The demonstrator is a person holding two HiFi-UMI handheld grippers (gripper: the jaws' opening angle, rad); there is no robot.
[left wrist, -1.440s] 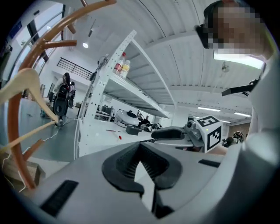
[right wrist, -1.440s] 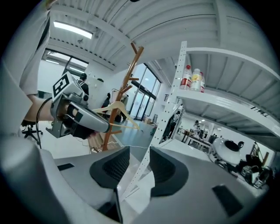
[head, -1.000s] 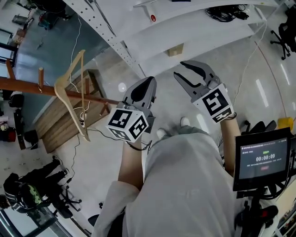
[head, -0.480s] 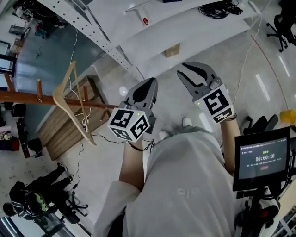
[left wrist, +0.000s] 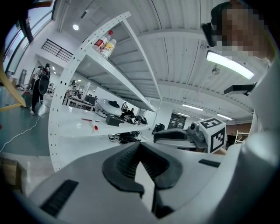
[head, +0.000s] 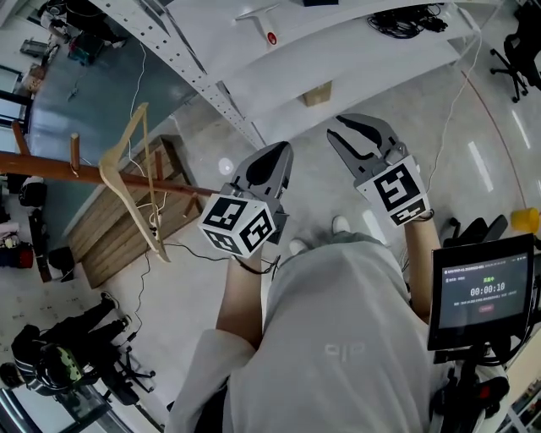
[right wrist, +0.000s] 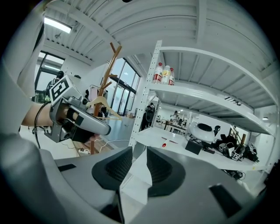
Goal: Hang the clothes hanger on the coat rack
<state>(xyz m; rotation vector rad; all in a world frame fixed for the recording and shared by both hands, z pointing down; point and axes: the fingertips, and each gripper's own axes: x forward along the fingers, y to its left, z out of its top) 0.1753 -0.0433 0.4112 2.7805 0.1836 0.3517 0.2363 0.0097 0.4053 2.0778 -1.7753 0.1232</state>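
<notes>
Appears complete, with clothes hanger (head: 118,188) on coat rack (head: 42,162) at centre left; grips nothing: left gripper (head: 279,154) closed, right gripper (head: 340,128) parted

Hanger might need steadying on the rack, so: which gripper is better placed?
Probably left. The left gripper sits nearer the hanger on the coat rack; the right gripper would have to cross it.

A lab-like workshop, shown by tall white perforated shelving (head: 355,51) carrying cables (head: 410,21) and gear, a timer screen (head: 482,292) on a stand, and an office chair (head: 517,61) on a glossy floor.
</notes>
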